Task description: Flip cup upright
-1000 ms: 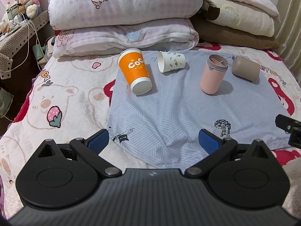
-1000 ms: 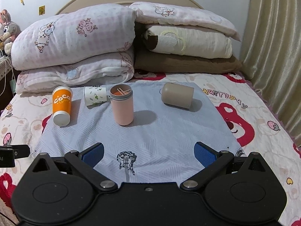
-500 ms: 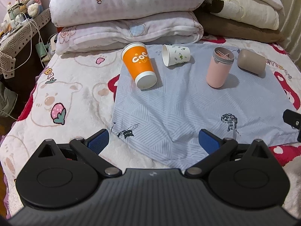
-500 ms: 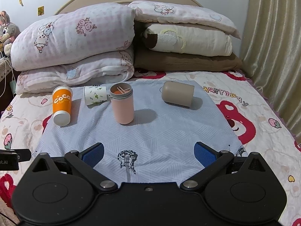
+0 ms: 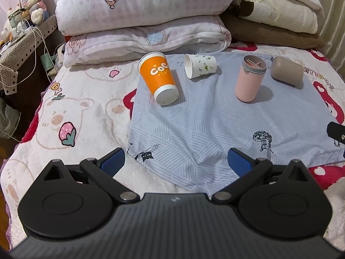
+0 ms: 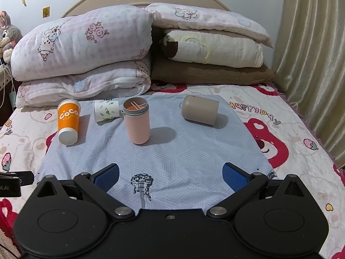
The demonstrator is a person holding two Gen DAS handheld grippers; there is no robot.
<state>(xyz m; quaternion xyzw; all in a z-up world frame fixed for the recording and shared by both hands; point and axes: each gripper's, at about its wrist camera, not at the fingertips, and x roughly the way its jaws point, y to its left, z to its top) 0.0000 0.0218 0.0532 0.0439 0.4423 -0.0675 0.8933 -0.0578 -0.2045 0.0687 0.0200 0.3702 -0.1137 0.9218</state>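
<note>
On a grey-blue cloth (image 5: pixel 194 129) (image 6: pixel 183 155) lie several cups. An orange cup (image 5: pixel 159 79) (image 6: pixel 68 120) lies on its side, base toward me. A small white patterned cup (image 5: pixel 200 68) (image 6: pixel 106 110) lies on its side behind it. A pink cup (image 5: pixel 249 78) (image 6: pixel 138 120) stands upright. A taupe cup (image 5: pixel 286 73) (image 6: pixel 200 112) lies on its side at the right. My left gripper (image 5: pixel 175 161) and right gripper (image 6: pixel 170 173) are open and empty, near the cloth's front edge, well short of the cups.
Stacked pillows and folded blankets (image 6: pixel 86 49) line the headboard behind the cups. A bedside shelf with cables and a plush toy (image 5: pixel 32 0) stands at the left. A curtain (image 6: pixel 312 64) hangs at the right. The cartoon-print bedsheet (image 5: pixel 75 112) surrounds the cloth.
My left gripper has drawn back and shifted slightly left, so the cups sit further right and farther away in its view. The right gripper has barely moved. No cup has moved.
</note>
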